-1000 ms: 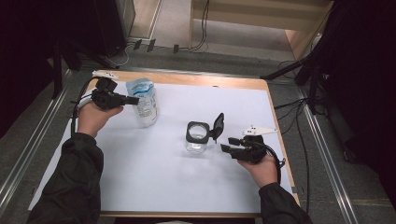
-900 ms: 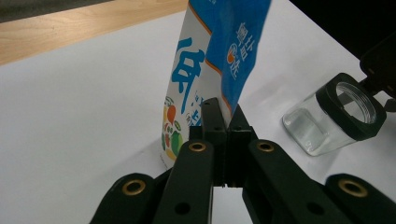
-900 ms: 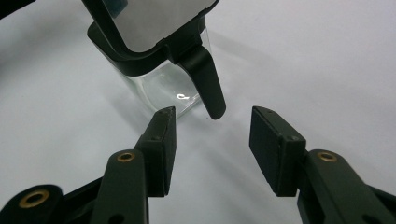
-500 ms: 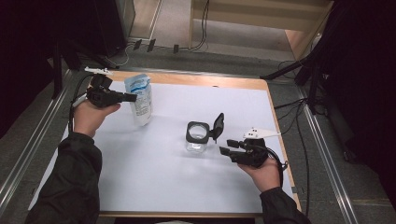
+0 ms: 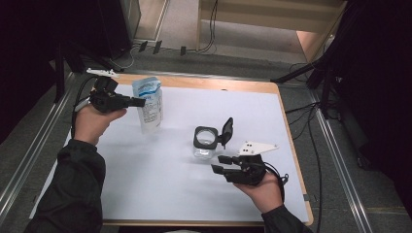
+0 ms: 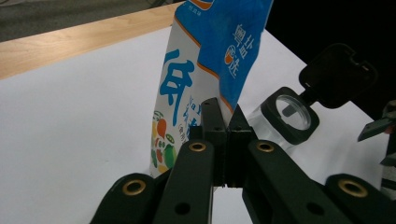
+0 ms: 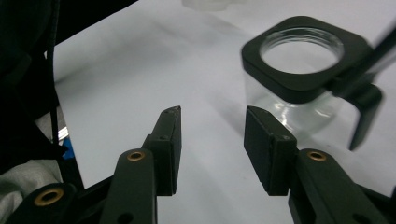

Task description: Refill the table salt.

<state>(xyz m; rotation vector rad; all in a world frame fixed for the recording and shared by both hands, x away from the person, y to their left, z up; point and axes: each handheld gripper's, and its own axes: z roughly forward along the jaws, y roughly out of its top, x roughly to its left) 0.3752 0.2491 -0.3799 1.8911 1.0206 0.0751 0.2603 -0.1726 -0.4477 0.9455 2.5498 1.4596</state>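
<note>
While cropped at its top, pouch (image 6: 205, 70) in clenched left tool (image 6: 223, 116); right tool (image 7: 212, 126) released.

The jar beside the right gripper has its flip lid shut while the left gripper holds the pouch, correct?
Not quite: the jar has its flip lid open, standing up off the rim, as the high view shows. The left gripper does hold the pouch.

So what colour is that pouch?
White and blue pouch, seen best in the left gripper view.

Left gripper (image 5: 138, 102) jaws clamped, right gripper (image 5: 219, 163) jaws parted, closing, nothing between
</note>
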